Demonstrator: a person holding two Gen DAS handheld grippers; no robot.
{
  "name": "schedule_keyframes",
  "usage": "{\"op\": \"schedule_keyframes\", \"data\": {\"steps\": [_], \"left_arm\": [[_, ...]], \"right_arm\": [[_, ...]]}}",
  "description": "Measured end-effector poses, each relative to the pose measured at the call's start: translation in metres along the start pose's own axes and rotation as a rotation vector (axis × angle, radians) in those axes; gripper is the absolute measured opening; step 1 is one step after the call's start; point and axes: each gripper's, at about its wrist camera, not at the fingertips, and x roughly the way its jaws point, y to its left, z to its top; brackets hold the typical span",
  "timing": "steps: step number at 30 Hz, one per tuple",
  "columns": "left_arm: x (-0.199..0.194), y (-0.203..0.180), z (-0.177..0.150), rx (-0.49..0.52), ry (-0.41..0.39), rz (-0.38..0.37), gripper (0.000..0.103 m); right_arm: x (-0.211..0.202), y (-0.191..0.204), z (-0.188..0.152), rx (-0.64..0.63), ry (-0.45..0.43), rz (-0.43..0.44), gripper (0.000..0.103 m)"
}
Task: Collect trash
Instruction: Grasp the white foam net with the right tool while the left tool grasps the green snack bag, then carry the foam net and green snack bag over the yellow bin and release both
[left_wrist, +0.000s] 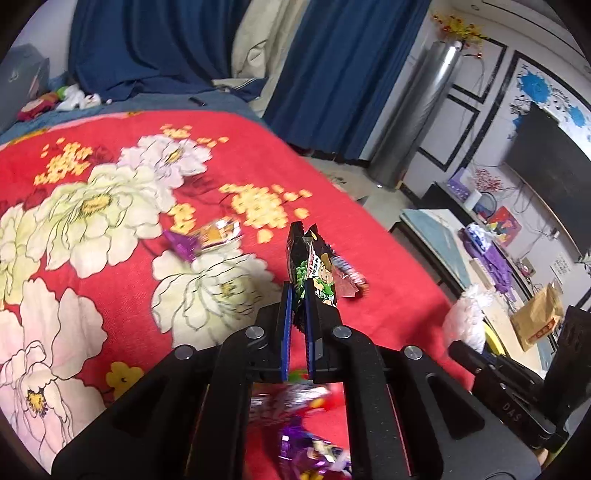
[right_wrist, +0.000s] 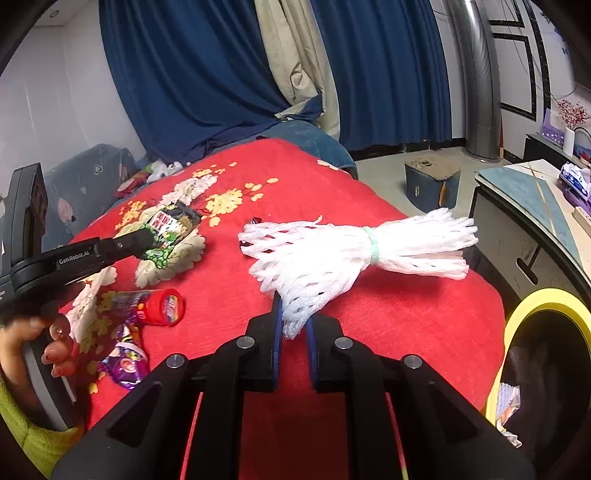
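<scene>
- Trash scattered over a red floral blanket (right_wrist: 369, 206), two pieces already gripped, so mid-collection by the look of it.
- Green-and-black snack wrapper (left_wrist: 314, 269) clamped upright between the narrowly set fingers of the left gripper (left_wrist: 299, 295), apparently lifted off the blanket; same wrapper seen from the right wrist view at the tip of that gripper.
- White foam fruit netting (right_wrist: 354, 247), bundled with a pale green band, sprawled across the blanket with one corner pinched in the right gripper (right_wrist: 293, 325); most of its length apparently resting on the fabric.
- Left to gather: purple foil wrapper (left_wrist: 201, 240) further up the blanket, red-capped candy tube (right_wrist: 162, 306) and a purple packet (right_wrist: 125, 362) near the left hand.
- Yellow-rimmed bin (right_wrist: 535, 306) low at the blanket's right edge, with scraps visible inside; likely destination.
- Next move, judged: carry of both held pieces over the rim, then release; netting long and floppy, so a lift high enough to clear the rim before letting go.
- Risk: light netting snagging or draping over the edge.
</scene>
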Motion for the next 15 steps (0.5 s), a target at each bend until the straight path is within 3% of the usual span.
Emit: {"op": "schedule_keyframes", "data": {"steps": [15], "left_arm": [[-0.025,-0.058,-0.005,0.111,-0.045,-0.122,0.003]], "right_arm": [[-0.045,-0.005,0.014,-0.024,-0.070,0.011,0.011]]}}
